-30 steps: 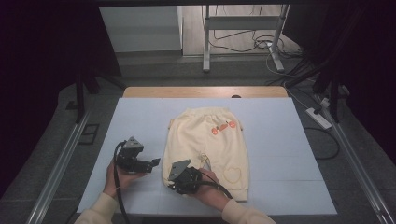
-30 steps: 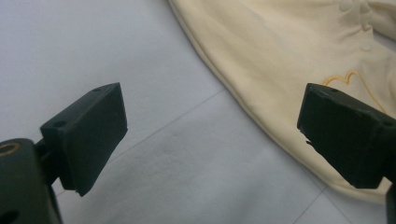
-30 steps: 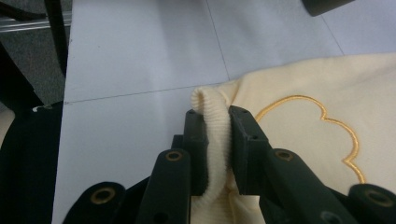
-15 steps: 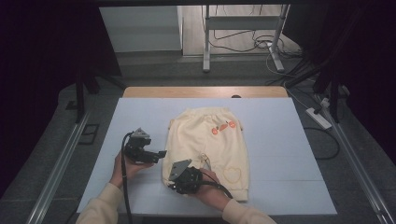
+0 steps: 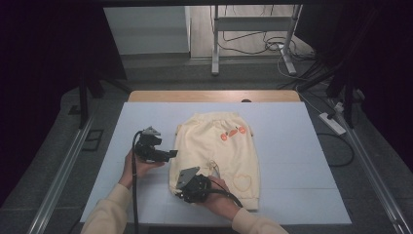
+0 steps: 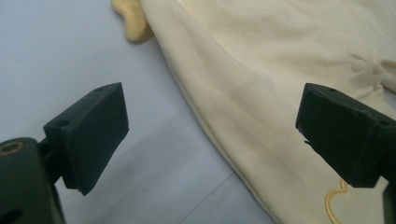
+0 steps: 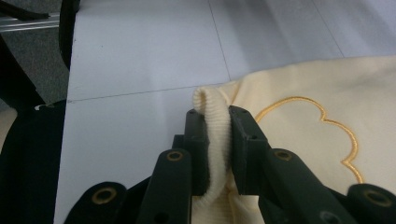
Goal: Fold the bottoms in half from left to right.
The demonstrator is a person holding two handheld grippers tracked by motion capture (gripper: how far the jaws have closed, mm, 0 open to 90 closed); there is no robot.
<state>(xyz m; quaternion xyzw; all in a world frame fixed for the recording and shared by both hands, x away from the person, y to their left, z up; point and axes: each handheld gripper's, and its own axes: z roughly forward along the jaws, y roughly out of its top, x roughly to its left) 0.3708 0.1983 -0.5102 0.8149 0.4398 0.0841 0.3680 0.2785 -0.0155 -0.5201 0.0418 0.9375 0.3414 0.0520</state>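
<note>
A cream sweatshirt (image 5: 216,148) lies flat on the pale blue table top (image 5: 292,146), roughly at its centre. It is folded into a compact shape w/ small orange motifs (image 5: 232,133) near the far end and a thin heart-like outline (image 5: 240,182) stitched near the near-right corner.

The right gripper (image 5: 194,184), held in the person's right hand (image 5: 216,192), sits at the near-left corner of the sweatshirt. In the right gripper view its jaws are nearly closed, w/ the ribbed hem (image 7: 215,140) of the garment pinched between the two pads; the ribbed band stands up in a loop between them and the rest of the cloth spreads to the right, showing a gold scalloped outline (image 7: 327,135). The pads press on the fabric from both sides.

The left gripper (image 5: 155,150), in the person's left hand (image 5: 139,163), hovers just left of the sweatshirt's left edge, above the table, approx. level w/ the garment's middle. Its jaws point toward the cloth. In the left gripper view the jaws stand wide apart w/ nothing between them; below lie the blue surface and the sweatshirt's edge (image 6: 224,126) running diagonally, plus a small cream tab (image 6: 133,21) sticking out past the edge at the top. The left gripper touches neither cloth nor table as far as can be seen.

Both sleeves (image 5: 109,212) of the person are cream-coloured and enter from the bottom of the high view. Beyond the table's far wooden edge (image 5: 214,96) are a metal stand (image 5: 253,34) and loose cables (image 5: 258,46) on the floor.
</note>
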